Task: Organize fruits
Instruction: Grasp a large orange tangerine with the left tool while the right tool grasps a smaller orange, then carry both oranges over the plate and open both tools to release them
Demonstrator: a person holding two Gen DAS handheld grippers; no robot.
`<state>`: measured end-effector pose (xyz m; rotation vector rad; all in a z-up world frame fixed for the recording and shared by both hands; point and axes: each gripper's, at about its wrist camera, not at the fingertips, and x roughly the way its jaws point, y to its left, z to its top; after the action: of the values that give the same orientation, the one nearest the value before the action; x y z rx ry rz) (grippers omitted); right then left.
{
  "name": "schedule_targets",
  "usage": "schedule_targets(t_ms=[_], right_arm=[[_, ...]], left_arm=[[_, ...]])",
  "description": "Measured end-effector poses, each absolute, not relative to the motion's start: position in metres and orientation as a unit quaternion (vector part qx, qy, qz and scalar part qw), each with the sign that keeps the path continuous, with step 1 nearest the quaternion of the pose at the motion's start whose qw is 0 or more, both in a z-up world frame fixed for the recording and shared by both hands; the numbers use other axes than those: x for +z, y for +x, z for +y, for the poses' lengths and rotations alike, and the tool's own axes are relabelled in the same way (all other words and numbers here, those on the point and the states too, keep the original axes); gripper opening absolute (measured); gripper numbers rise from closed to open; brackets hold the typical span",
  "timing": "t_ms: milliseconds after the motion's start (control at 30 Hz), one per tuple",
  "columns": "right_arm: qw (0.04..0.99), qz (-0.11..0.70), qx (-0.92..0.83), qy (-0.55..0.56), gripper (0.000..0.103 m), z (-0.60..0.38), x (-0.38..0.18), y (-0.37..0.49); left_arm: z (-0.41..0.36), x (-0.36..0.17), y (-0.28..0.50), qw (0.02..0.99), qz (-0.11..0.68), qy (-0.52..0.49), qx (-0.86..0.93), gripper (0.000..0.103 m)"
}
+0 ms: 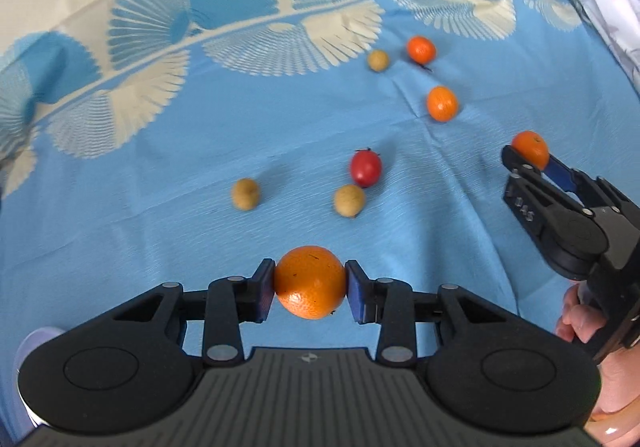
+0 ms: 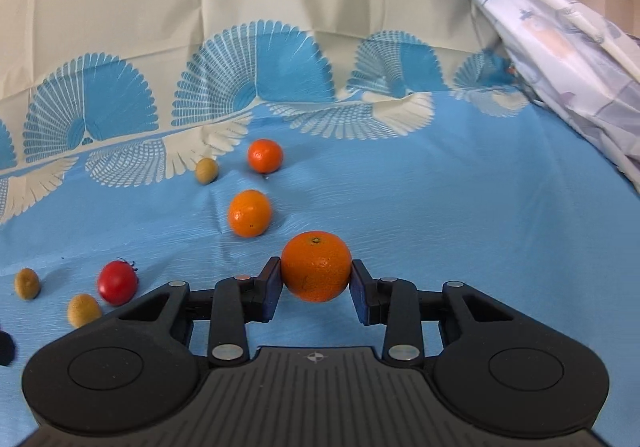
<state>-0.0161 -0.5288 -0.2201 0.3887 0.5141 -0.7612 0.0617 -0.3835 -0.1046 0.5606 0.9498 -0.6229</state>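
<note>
My left gripper (image 1: 310, 283) is shut on an orange (image 1: 310, 281) above the blue cloth (image 1: 140, 247). My right gripper (image 2: 316, 279) is shut on another orange (image 2: 316, 271); it also shows at the right of the left wrist view (image 1: 528, 157). Two more oranges (image 1: 441, 103) (image 1: 421, 49) lie further back, also in the right wrist view (image 2: 250, 213) (image 2: 265, 155). A red tomato (image 1: 365, 167) (image 2: 117, 283) lies mid-cloth. Three small tan fruits (image 1: 245, 194) (image 1: 349, 200) (image 1: 378, 60) lie around it.
A pale patterned sheet (image 2: 560, 59) is bunched up at the right edge. The cloth's white and blue fan border (image 2: 240, 87) runs along the back. A hand (image 1: 580, 323) holds the right gripper's handle.
</note>
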Motion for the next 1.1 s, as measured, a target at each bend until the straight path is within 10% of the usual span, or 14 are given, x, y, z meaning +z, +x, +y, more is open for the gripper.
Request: schedule_targets(t_ms=[1100], right_arm=[[0.962,0.207,-0.104,0.148,0.038,-0.245,-0.016,-0.157]], left_arm=[[-0.042,0.030,-0.049,0.884,0.425,0.100,-0.168,0.041]])
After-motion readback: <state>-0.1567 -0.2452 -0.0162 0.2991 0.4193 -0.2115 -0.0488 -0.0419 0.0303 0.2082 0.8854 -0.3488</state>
